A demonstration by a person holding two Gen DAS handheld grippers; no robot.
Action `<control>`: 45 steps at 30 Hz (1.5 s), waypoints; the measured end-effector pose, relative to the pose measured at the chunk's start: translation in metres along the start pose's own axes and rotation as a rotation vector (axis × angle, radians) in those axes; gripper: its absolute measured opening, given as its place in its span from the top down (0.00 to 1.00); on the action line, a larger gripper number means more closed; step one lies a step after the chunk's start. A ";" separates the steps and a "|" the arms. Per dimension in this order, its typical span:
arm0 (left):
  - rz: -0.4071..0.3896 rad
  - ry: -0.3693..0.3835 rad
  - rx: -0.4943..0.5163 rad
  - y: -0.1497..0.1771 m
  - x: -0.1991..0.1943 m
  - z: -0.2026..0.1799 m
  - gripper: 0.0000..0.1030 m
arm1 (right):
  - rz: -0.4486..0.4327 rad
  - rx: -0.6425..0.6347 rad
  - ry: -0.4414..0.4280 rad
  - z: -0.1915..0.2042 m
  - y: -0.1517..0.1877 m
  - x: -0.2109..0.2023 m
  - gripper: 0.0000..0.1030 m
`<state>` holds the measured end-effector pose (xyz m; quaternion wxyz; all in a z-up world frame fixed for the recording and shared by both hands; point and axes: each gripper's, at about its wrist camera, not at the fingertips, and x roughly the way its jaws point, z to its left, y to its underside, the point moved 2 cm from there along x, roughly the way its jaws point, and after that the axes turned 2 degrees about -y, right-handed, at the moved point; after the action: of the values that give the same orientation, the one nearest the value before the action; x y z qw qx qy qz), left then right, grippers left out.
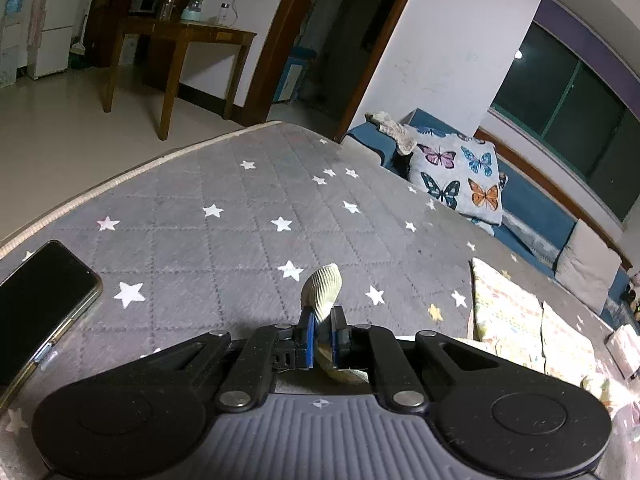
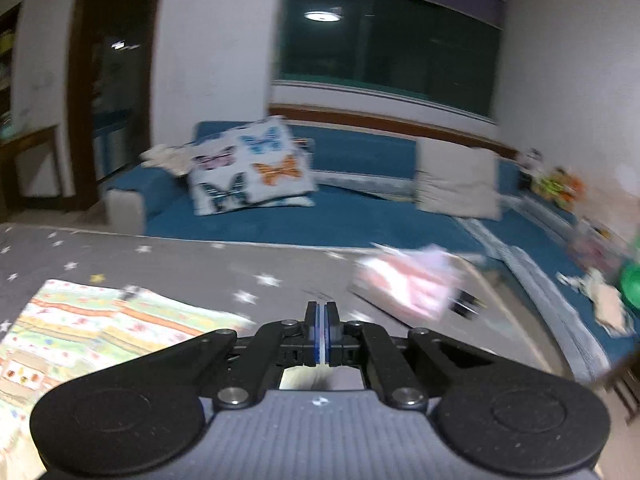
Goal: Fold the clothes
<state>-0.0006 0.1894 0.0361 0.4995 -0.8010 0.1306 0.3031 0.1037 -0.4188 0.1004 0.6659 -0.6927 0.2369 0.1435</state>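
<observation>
Low centre, the left gripper [image 1: 322, 334] fingers pinch a ribbed cream garment edge [image 1: 322, 286] above the grey star-patterned bed [image 1: 224, 184]; the right gripper [image 2: 321, 334] fingers nip thin white cloth.

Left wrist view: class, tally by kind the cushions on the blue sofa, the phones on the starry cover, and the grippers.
Cushions: 2, butterfly cushion, beige cushion
Phones: 1, phone
Grippers: 1, left gripper, shut on ribbed cloth
Total: 4

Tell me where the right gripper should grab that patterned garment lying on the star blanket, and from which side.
Probably its near corner edge. The patterned garment lies flat on the star blanket, so only an edge gives the fingers something to pinch. The right gripper, now shut, should open, then come in low from the garment's right side. The view is blurred, so the exact hem is unclear.
</observation>
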 end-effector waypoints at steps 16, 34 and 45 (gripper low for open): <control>0.042 -0.103 0.101 0.009 0.015 0.006 0.89 | 0.174 0.195 -0.081 -0.040 0.085 0.030 0.62; 0.048 -0.120 0.122 0.018 0.023 0.009 0.88 | 0.204 0.186 -0.017 -0.030 0.093 0.063 0.94; 0.051 -0.111 0.137 0.017 0.026 0.011 0.88 | 0.204 0.120 0.166 -0.087 0.112 0.008 0.94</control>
<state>0.0071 0.1934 0.0042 0.5516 -0.7434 0.1437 0.3500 0.0420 -0.5063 0.0069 0.6661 -0.6335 0.3687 0.1383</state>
